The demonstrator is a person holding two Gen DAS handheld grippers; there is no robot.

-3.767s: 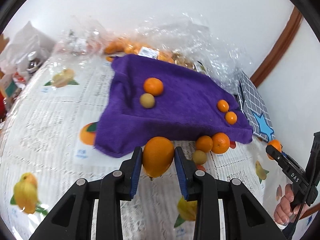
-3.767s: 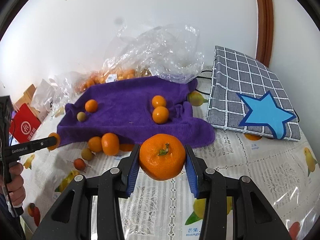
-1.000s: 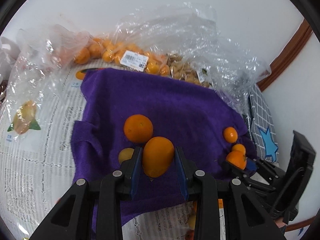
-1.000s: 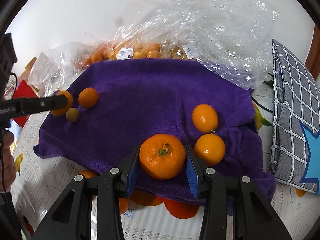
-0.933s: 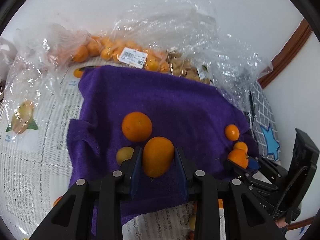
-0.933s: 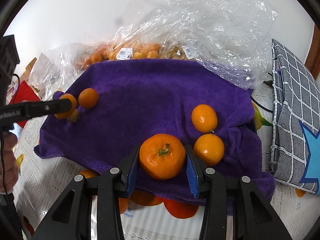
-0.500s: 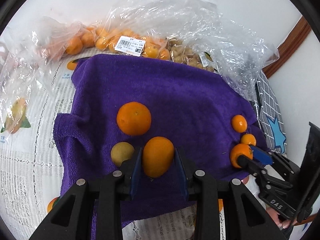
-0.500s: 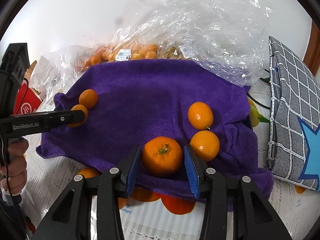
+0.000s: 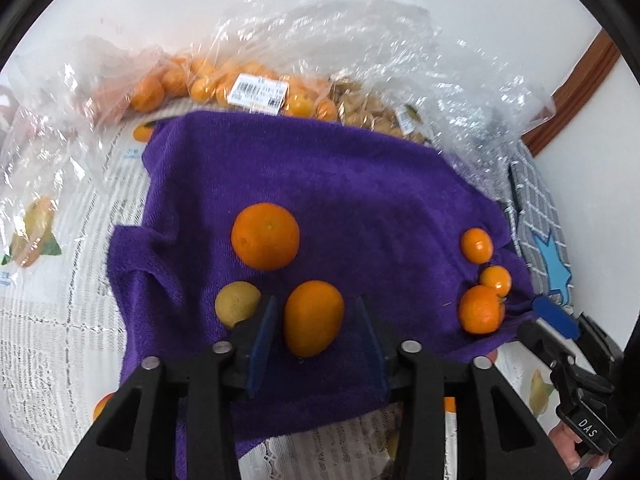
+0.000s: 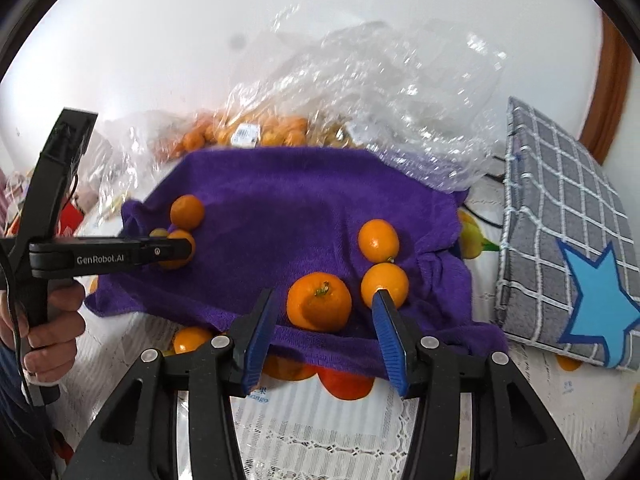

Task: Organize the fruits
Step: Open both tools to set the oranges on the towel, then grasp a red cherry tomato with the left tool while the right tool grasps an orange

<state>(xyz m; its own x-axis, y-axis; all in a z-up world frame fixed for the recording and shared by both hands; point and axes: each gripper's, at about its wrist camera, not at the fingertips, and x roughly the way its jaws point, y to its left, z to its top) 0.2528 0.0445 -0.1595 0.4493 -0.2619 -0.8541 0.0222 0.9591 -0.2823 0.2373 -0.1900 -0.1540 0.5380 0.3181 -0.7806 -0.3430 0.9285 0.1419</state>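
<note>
White wall behind, brown wood trim (image 9: 576, 92) at right, table under a white fruit-print cloth (image 10: 320, 424). On it a big purple towel (image 9: 320, 184), spread flat, front edge hanging over more oranges on the cloth. Behind the towel, crinkled clear plastic bags (image 10: 360, 92) of small oranges, one with a white barcode label (image 9: 258, 94), print too blurred for me to read. At right a grey checked pouch (image 10: 560, 208) with a blue star. Writing I can read: "GenRobot.AI" on the side of my left gripper as the right camera sees it, "DAS" on the right gripper body in the left view. My left gripper (image 9: 314, 318) is spread, blue pads clear of the oval orange (image 9: 314, 316) lying on the towel between them; gaps show both sides. A larger round orange (image 9: 266, 236) sits just beyond it, a yellowish small fruit (image 9: 236, 304) just beside the left pad. My right gripper (image 10: 322, 312) is also spread wide, the stemmed mandarin (image 10: 319, 302) resting on the towel between the pads, not touched. Right pad tip overlaps a smaller orange (image 10: 386, 282) in the picture; contact I cannot tell. Another small orange (image 10: 378, 240) lies just behind that one.
</note>
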